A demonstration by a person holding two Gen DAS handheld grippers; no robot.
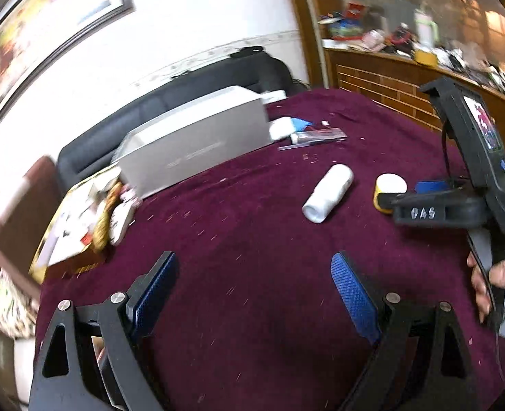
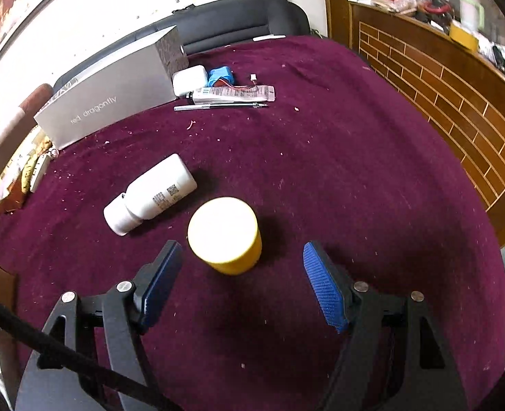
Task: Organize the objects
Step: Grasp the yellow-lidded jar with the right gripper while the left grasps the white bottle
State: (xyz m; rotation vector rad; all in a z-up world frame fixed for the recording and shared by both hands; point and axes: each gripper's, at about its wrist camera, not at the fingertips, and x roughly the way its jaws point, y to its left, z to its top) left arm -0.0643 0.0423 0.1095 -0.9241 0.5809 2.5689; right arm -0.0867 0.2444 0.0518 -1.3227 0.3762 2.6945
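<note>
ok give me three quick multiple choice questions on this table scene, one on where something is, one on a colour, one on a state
1. Where is the yellow jar?
A. Just ahead of the open right gripper
B. On top of the grey box
C. Inside the left gripper

2. What colour is the tablecloth?
A. Green
B. Dark maroon
C. White

3. How is the white bottle positioned?
A. Standing upright
B. Held in a gripper
C. Lying on its side

Answers:
1 A, the jar stands on the cloth just in front of the spread fingers.
2 B, the cloth is deep maroon in both views.
3 C, its length rests along the cloth, with nothing gripping it.
</note>
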